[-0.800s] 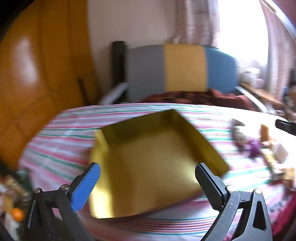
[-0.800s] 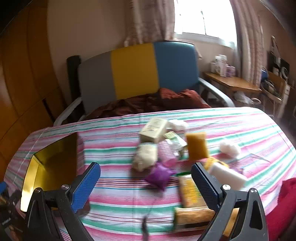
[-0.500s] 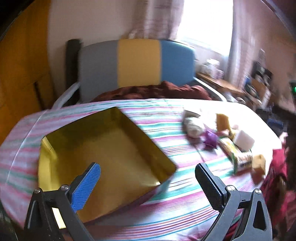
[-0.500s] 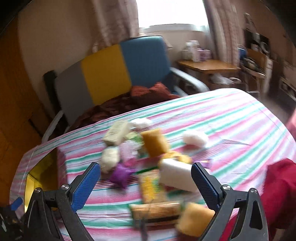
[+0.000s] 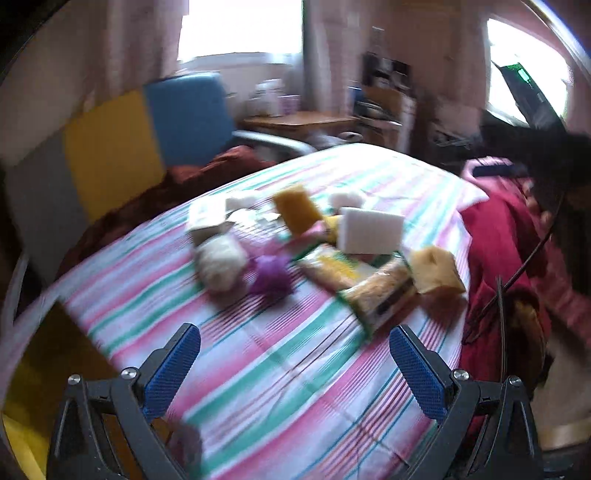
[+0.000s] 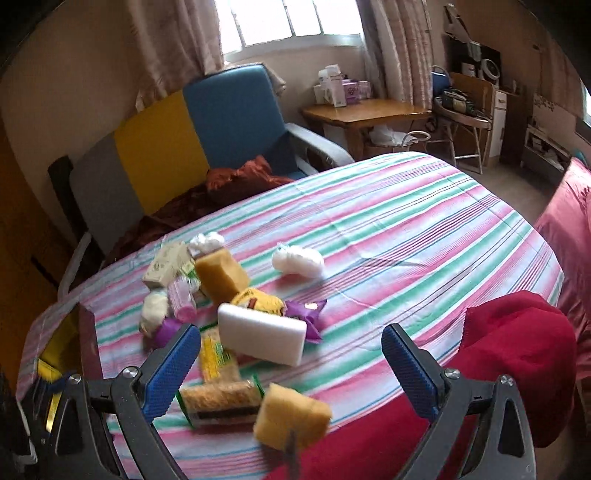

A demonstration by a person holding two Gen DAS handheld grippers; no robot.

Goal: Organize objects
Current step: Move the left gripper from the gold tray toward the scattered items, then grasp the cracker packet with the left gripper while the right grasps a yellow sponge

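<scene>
Right wrist view: sponges, packets, white block heaped on striped tabletop; gold box apparently unfilled. Left gripper, right gripper released, empty; sorting unstarted.

Tricolour armchair, wooden side table, curtained window

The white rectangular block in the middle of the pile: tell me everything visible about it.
The white block is a plain, unwrapped rectangular slab with rounded corners and a matte, foam-like surface, probably a cleaning sponge. It lies tilted on the heap, propped on other items rather than flat on the striped cloth. Behind it sit a yellow packet and a purple wrapper; its near edge overlaps a yellow-green packet. No gripper touches it.
</scene>
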